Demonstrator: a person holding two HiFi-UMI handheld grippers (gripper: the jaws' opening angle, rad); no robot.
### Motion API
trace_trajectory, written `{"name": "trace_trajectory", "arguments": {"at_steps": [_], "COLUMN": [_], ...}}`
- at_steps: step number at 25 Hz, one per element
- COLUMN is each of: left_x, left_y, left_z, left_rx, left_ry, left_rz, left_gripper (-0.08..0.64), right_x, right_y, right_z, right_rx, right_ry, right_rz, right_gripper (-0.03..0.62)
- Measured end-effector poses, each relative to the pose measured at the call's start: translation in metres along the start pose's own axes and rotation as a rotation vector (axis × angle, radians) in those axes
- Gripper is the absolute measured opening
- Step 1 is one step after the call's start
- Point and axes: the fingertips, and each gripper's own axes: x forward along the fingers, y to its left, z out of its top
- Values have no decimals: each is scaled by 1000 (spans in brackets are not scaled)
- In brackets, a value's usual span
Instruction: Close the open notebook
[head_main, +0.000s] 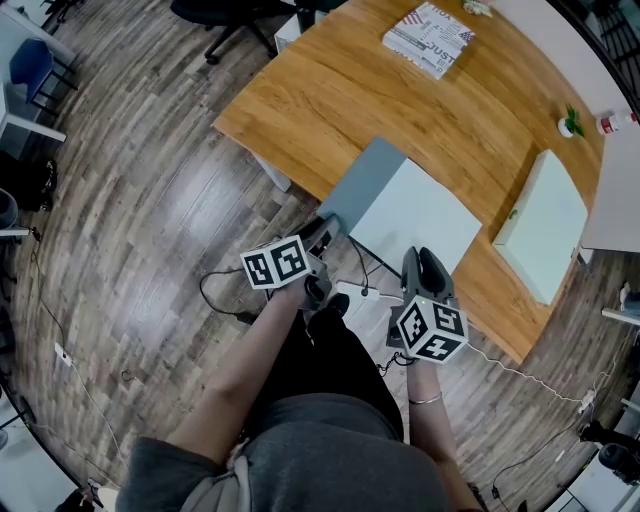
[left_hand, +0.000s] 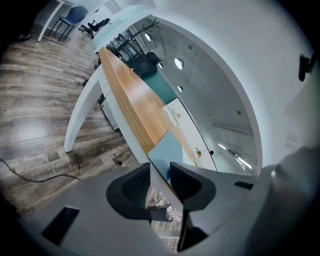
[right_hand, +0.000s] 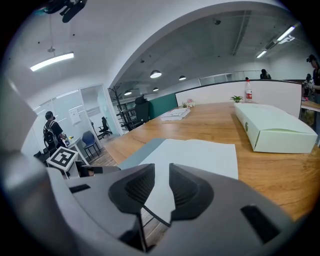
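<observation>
Forearms (head_main: 250, 350) reach forward, both grippers tipped slightly down at the desk (head_main: 330, 100) edge. Our left gripper (head_main: 325, 228), rolled sideways, has its jaws partly apart around the edge of the grey cover (head_main: 365, 180). Our right gripper (head_main: 425, 258) has its jaws narrowly apart, with the near corner of the white page (head_main: 415, 215) in the gap. Just ahead of both, the notebook (head_main: 400, 205) lies open.

pale green box (head_main: 541, 225), patterned booklet (head_main: 428, 38), bottle (head_main: 612, 122)
</observation>
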Motion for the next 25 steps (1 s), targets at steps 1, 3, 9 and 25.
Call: {"name": "trace_trajectory", "arguments": {"at_steps": [1,3,9,25], "left_x": [0,1,-2,-20], "left_y": [0,-1,-4,-46], "left_z": [0,0,2,16], "left_rx": [1,6,36,232], "left_ry": [2,6,9,19], "left_rz": [0,0,6,-37], "left_gripper": [135,120,80,31], "right_x": [-1,-3,-11,-46], "right_y": [0,1,3,-1], "right_z": [0,1,0,-9], "right_rx": [1,4,12,62], "right_ry": [-2,-7,-25,-83], "right_rz": [-3,-8,-28,-135], "right_gripper": [94,92,89,77]}}
